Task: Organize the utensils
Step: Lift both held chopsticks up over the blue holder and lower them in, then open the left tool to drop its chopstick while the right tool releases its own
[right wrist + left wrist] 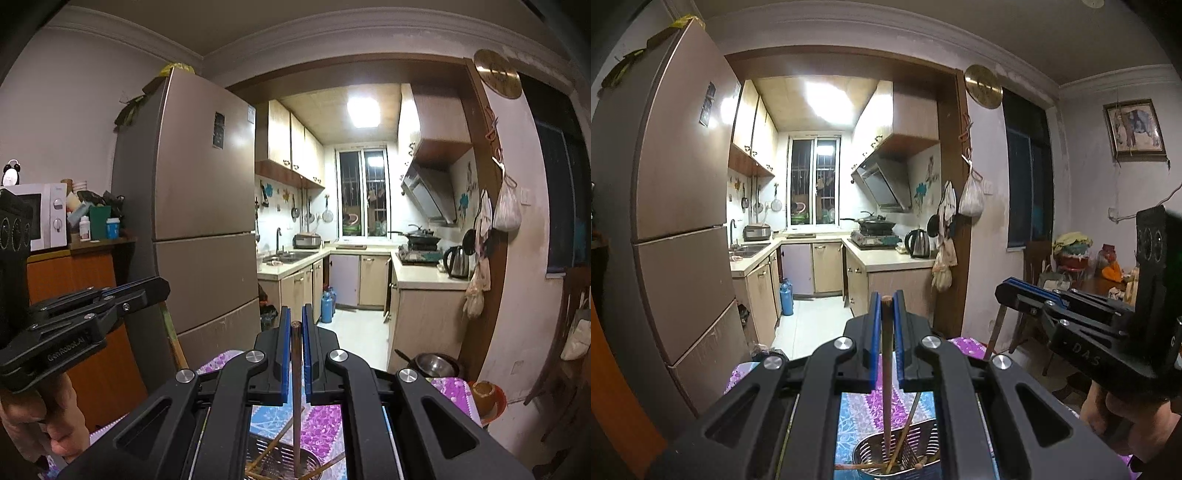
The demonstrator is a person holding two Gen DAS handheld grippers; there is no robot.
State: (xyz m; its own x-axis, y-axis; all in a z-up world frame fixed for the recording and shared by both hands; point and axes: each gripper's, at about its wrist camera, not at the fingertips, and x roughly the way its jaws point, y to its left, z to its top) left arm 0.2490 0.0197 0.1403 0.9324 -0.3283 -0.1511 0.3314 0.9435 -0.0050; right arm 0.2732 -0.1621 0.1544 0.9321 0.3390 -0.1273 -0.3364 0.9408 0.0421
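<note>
Left wrist: left gripper (886, 301) pinching chopstick (886, 369) between blue pads, stick upright, lower end down in holder (916, 443) below fingers, among other slanted sticks. Right gripper (1019, 291) off to right, fingers pressed together; stick below them.

Right wrist: right gripper (295, 325) pinching dark chopstick (296, 398), tip in holder (306, 461) beneath fingers.

Risk: thin stick may pivot in pads, or catch crossed sticks and tip holder.

Hidden: holder base and stick tips cut off; table (321, 424) mostly covered by fingers.
</note>
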